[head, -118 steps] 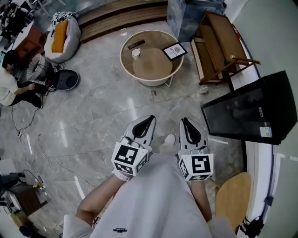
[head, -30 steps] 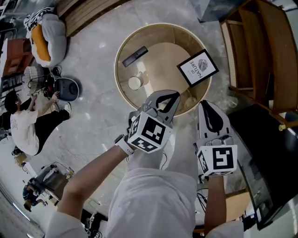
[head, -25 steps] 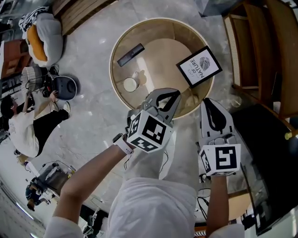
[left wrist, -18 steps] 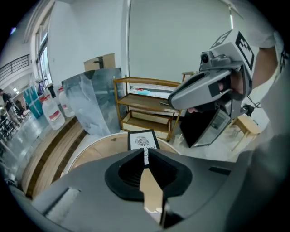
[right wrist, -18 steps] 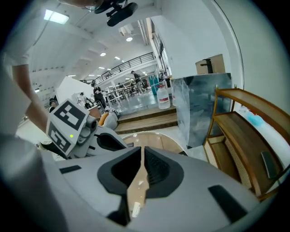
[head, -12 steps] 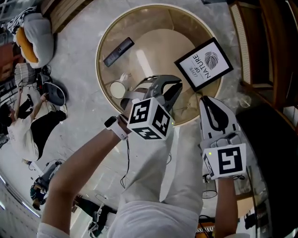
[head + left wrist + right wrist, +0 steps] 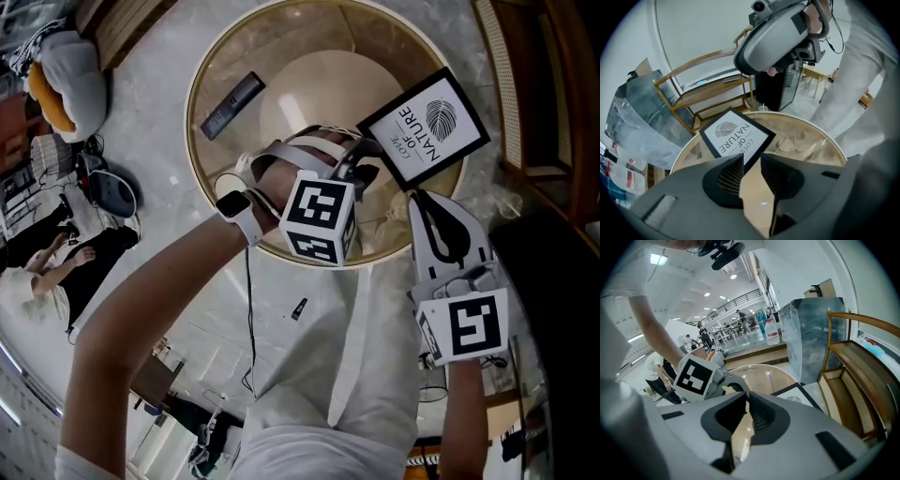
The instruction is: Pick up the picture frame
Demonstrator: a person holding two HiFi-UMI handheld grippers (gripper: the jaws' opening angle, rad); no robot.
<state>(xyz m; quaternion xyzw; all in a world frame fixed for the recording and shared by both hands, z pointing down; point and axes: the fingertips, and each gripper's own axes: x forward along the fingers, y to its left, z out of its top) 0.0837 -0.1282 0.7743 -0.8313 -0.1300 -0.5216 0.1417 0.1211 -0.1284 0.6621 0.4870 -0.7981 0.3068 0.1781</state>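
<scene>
The person wears off-white clothing (image 7: 347, 375). The left gripper (image 7: 751, 164) is a grey shell with black ribbed pads (image 7: 729, 177) and a black-and-white marker cube (image 7: 319, 217). Left of that cube are a white wristwatch (image 7: 236, 208) and a thin dark cable (image 7: 249, 309). Right of it, the white-shelled right gripper (image 7: 746, 406) bears a second marker cube (image 7: 466, 326).

The round tabletop (image 7: 300, 47) is clear glass inside a pale tan rim, with a smaller tan disc showing through its middle. It stands on a grey marble floor (image 7: 150, 56). A dark remote (image 7: 232, 105) lies flat on the left part of the glass, slanted, well apart from the frame (image 7: 424, 127). The black-edged frame lies face up at the right side, its outer corner at the rim or just past it. Pale crumpled shapes show under the glass near the front edge.
</scene>
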